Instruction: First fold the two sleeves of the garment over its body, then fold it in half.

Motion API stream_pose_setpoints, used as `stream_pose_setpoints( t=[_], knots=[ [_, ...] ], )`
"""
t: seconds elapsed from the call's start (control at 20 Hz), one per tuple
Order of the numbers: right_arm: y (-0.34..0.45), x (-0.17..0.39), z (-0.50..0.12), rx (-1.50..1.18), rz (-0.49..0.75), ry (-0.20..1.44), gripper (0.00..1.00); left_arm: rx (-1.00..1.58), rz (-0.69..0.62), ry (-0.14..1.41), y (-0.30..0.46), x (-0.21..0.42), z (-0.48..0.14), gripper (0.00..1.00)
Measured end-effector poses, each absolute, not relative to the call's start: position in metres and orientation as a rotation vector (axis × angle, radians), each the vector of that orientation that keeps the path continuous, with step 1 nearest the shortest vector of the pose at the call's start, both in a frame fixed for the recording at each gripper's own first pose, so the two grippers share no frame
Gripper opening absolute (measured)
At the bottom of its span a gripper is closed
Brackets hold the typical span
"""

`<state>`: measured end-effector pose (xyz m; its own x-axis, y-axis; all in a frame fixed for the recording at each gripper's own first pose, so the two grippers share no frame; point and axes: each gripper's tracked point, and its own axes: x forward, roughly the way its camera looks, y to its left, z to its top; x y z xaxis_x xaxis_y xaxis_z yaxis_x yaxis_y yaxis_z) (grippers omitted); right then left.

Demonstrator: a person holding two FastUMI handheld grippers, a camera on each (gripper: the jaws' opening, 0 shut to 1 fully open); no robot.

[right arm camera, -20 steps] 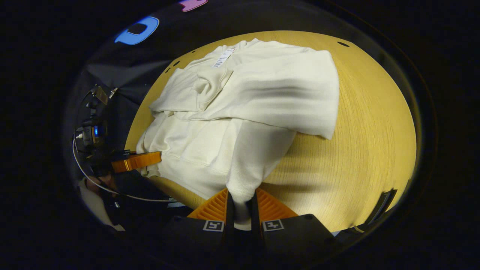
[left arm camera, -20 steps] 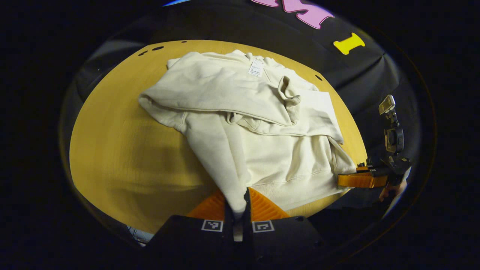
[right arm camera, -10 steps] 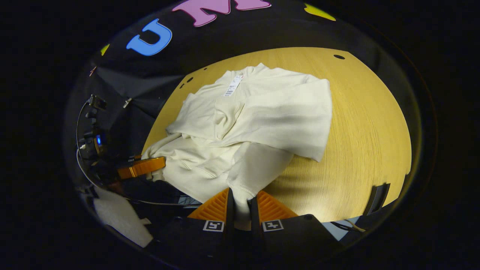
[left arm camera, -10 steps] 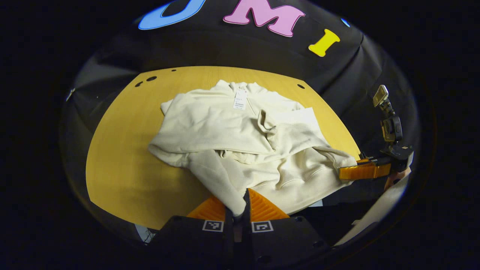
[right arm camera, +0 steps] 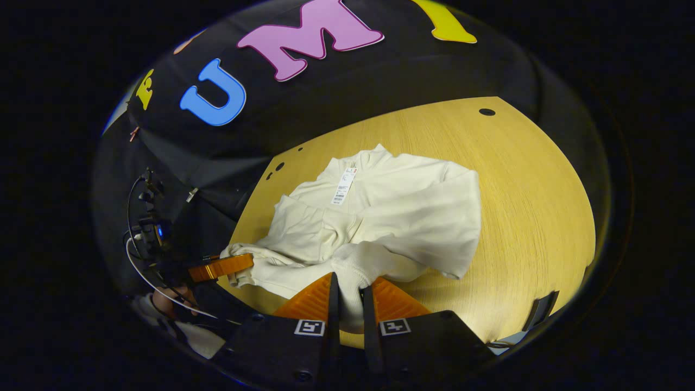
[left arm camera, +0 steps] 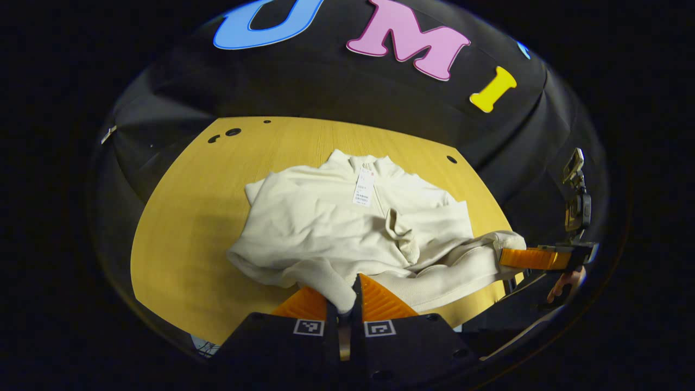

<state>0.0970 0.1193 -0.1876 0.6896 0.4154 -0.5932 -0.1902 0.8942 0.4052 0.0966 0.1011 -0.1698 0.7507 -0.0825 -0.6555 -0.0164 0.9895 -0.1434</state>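
Left gripper view: left gripper pinches garment.

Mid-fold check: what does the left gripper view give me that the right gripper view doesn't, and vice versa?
Left gripper view: the right gripper seen from the side, pinching a hem corner of the cream fleece sweatshirt. Right gripper view: the left gripper on the other hem corner, and a dark object at the edge of the tan wooden table. Both: the sweatshirt, its white tag, the table.
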Motion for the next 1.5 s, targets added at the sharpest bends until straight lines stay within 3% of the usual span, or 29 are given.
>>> stream_pose_setpoints(
  t=[0.45, 0.9, 0.95, 1.0, 1.3, 1.5],
  knots=[
    [0.118, 0.178, -0.192, 0.396, 0.257, 0.701, 0.22, -0.166, 0.031, 0.685, 0.113, 0.183, -0.167, 0.12],
    [0.112, 0.232, -0.246, 0.369, 0.174, 0.789, 0.22, -0.058, 0.037, 0.79, 0.118, 0.252, -0.214, 0.12],
    [0.111, 0.237, -0.252, 0.37, 0.164, 0.802, 0.22, -0.043, 0.04, 0.808, 0.117, 0.256, -0.22, 0.07],
    [0.111, 0.24, -0.258, 0.367, 0.155, 0.814, 0.22, -0.029, 0.041, 0.822, 0.117, 0.26, -0.226, 0.12],
    [0.116, 0.249, -0.294, 0.357, 0.145, 0.908, 0.22, -0.03, 0.057, 0.928, 0.114, 0.265, -0.262, 0.13],
    [0.116, 0.248, -0.294, 0.387, 0.17, 0.93, 0.3, -0.045, 0.068, 0.937, 0.116, 0.268, -0.265, 0.22]
  ],
)
